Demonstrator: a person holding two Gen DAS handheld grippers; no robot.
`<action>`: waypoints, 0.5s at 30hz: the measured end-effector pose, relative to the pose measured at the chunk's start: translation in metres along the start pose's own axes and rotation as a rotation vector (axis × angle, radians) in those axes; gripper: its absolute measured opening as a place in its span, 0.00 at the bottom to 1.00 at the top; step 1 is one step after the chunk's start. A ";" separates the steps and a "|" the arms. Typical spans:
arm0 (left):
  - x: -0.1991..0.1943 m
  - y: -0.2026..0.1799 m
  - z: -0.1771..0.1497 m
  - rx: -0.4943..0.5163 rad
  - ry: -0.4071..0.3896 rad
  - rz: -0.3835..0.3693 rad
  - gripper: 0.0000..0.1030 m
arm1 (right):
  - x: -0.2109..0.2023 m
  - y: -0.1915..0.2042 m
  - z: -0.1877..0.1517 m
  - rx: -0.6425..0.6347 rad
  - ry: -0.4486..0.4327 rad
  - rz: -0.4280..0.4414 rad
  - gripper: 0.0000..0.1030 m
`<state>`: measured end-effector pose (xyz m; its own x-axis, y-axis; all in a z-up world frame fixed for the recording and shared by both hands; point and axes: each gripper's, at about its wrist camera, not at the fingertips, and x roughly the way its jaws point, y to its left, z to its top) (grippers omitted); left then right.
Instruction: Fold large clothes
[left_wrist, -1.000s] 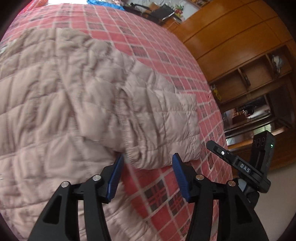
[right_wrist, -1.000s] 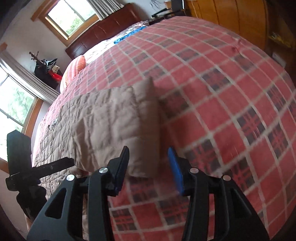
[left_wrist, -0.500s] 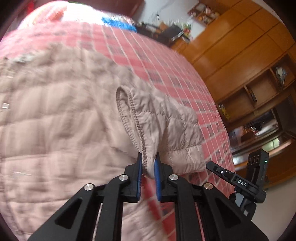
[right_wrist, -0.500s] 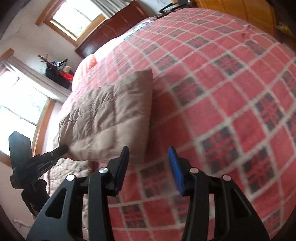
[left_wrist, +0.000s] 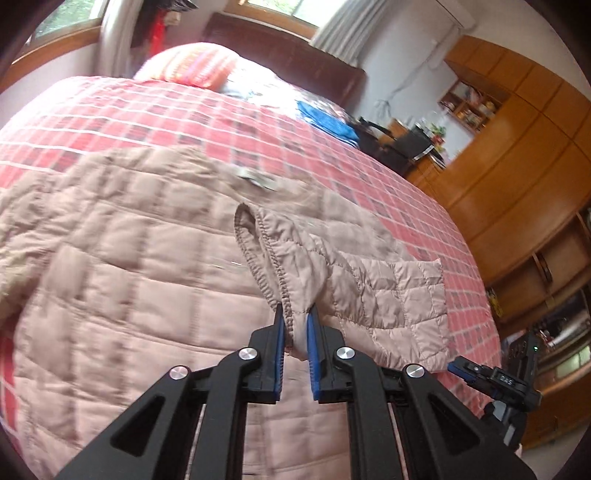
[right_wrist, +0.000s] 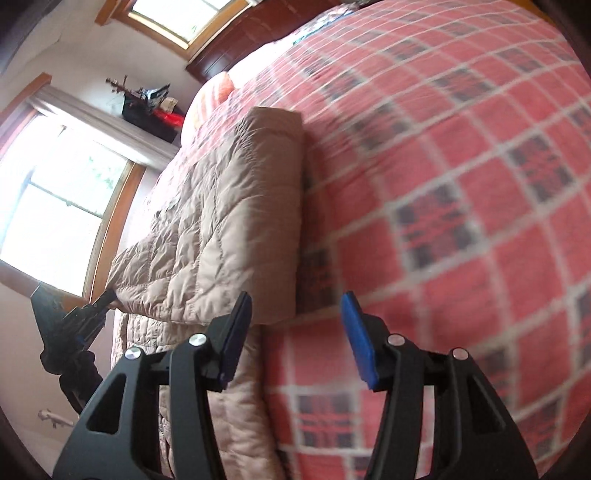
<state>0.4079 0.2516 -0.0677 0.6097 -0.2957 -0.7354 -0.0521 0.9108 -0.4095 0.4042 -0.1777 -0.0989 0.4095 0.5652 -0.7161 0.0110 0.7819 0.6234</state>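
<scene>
A beige quilted jacket (left_wrist: 122, 258) lies spread on the red plaid bedspread (left_wrist: 369, 173). My left gripper (left_wrist: 295, 321) is shut on the jacket's sleeve at its ribbed cuff (left_wrist: 266, 258), and the sleeve (left_wrist: 388, 291) trails off to the right. In the right wrist view the same jacket (right_wrist: 221, 221) shows as a folded edge on the bedspread (right_wrist: 461, 184). My right gripper (right_wrist: 295, 310) is open, its left fingertip (right_wrist: 240, 314) at the jacket's near corner, nothing between its pads. The other gripper (right_wrist: 77, 314) appears at far left, on the jacket.
A striped orange pillow (left_wrist: 192, 66) and blue cloth (left_wrist: 325, 118) lie near the dark headboard (left_wrist: 295, 62). Wooden wardrobes and shelves (left_wrist: 517, 177) stand right of the bed. Windows (right_wrist: 55, 206) line the wall on the left.
My left gripper closed on the sleeve cuff and lifted it up over the jacket. My right gripper stayed open and drew closer to the jacket's folded edge.
</scene>
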 end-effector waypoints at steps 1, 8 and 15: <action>-0.004 0.009 0.002 -0.013 -0.008 0.010 0.10 | 0.006 0.005 0.003 -0.002 0.010 0.002 0.51; -0.015 0.057 0.013 -0.059 -0.029 0.076 0.10 | 0.039 0.042 0.015 -0.069 0.074 -0.026 0.41; 0.031 0.100 -0.005 -0.087 0.083 0.126 0.12 | 0.058 0.059 0.008 -0.129 0.108 -0.187 0.30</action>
<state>0.4171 0.3317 -0.1341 0.5271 -0.2070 -0.8242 -0.1941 0.9149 -0.3539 0.4358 -0.1007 -0.1005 0.3115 0.4270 -0.8489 -0.0416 0.8986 0.4367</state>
